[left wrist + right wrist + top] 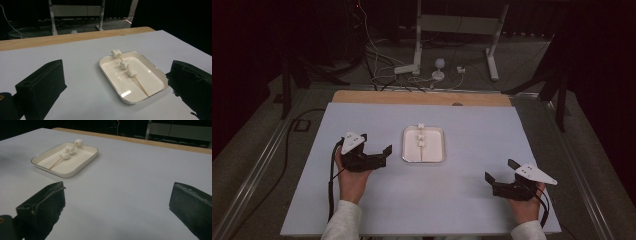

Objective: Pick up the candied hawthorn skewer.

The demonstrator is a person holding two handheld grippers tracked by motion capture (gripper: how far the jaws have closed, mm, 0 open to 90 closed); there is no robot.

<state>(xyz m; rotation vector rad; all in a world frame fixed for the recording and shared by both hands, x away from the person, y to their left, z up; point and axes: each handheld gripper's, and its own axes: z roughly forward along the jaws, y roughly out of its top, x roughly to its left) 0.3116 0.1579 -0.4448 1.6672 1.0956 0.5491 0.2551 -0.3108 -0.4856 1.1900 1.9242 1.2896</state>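
The thin wooden skewer (130, 74) threaded with three white marshmallows is lying lengthwise in the shallow white rectangular tray (408, 150), its far marshmallow (116, 52) overhanging the tray's far rim, so the bare near end is probably the handier part to pinch. The pale grey desk (472, 200) is offering open room on every side of the tray, which is sitting near its middle, well in from all edges. The left claw (377, 150) is resting just beside the tray's left wall, released, jaws spread wide and holding nothing. The right claw (501, 170) is sitting well apart toward the near right, likewise released and carrying nothing, with bare surface between it and the tray.
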